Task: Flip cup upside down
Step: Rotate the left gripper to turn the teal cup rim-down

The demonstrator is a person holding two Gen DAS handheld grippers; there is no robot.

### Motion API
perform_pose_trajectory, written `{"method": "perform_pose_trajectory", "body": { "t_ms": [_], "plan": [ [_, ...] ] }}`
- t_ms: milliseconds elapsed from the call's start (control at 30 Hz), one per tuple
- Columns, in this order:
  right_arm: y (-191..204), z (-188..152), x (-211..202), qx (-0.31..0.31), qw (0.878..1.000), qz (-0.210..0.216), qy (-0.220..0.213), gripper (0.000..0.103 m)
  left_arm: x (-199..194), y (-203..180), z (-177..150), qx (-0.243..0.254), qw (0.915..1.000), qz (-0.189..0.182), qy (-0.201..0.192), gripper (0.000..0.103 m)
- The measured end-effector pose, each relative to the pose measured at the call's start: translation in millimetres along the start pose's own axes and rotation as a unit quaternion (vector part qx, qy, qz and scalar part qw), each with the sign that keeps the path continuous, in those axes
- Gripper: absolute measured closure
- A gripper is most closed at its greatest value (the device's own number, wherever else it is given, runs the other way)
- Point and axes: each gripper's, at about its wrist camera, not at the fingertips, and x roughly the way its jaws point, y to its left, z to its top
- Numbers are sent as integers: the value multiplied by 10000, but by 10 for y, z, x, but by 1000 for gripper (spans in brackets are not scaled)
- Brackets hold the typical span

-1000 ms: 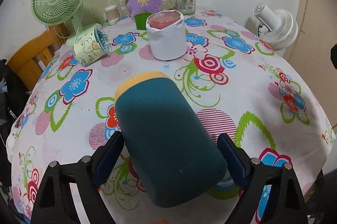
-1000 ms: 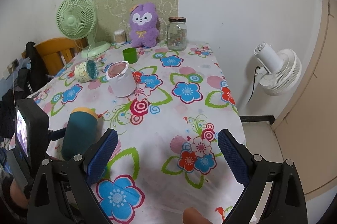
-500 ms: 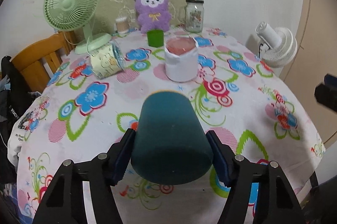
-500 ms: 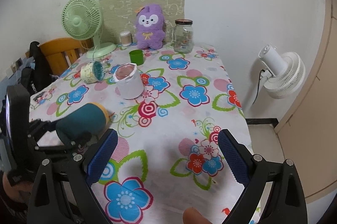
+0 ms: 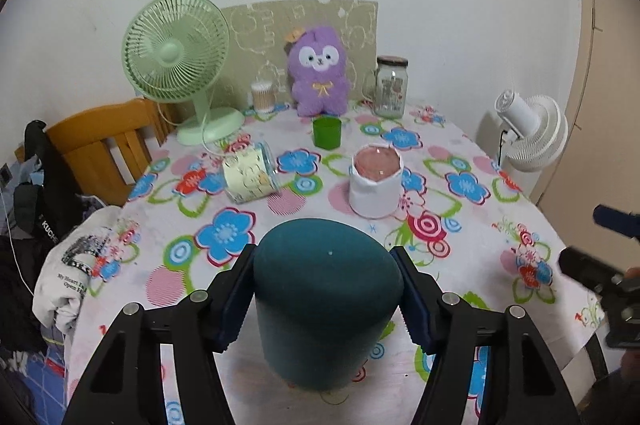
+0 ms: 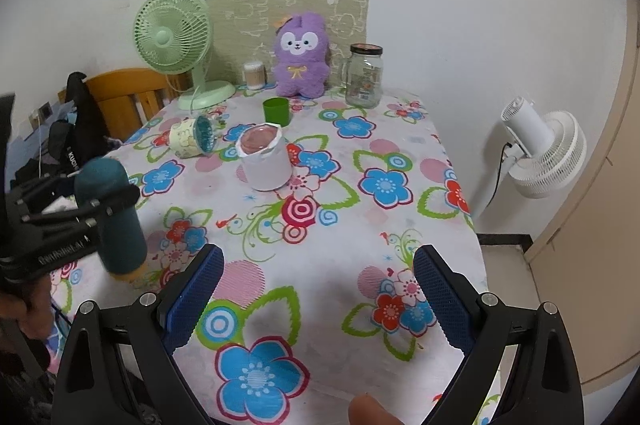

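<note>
White walls close in a small room where a counter (image 6: 400, 129) under a flowered cloth carries clutter along its far edge: a green fan (image 5: 176, 61), a purple plush toy (image 5: 318, 73) and a glass jar (image 5: 391, 86), with a small green cup (image 5: 327, 132), a toppled patterned cup (image 5: 250, 177) and a white paper-wrapped container (image 5: 375, 185) nearer the middle. Close to the near left corner, the left hand-held gripper (image 5: 326, 299) has its blue pads pressed on either side of the teal cup (image 5: 326, 305), which is inverted: its closed base faces up in the left wrist view, and the right wrist view shows its yellow rim (image 6: 128, 274) at the bottom, at or just above the cloth; I cannot tell whether it touches. The right hand-held gripper (image 6: 318, 301) hangs over the near edge with its fingers spread wide and nothing between them. The step in hand looks like the set-down, with the flip itself nearly done. To do it well, the cup should be brought level so the whole rim meets the cloth at once, since it seems slightly tilted and a rim landing on one side could tip or skid on the fabric. Lowering straight down, waiting until the weight rests on the counter, then opening the pads evenly and backing out along the fingers should keep it from being dragged. The spot has free room around it, well apart from the toppled cup.
</note>
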Motion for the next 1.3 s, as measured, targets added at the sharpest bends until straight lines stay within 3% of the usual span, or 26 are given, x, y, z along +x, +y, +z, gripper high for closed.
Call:
{"method": "perform_pose_trajectory", "body": {
  "t_ms": [567, 1300],
  "plan": [
    [425, 112, -1, -326, 9990, 283, -105, 6, -306, 238, -44, -167, 9997, 197, 15, 36],
    [560, 73, 145, -402, 9988, 250, 76, 6, 165, 223, -353, -272, 9969, 31, 732, 37]
  ]
}}
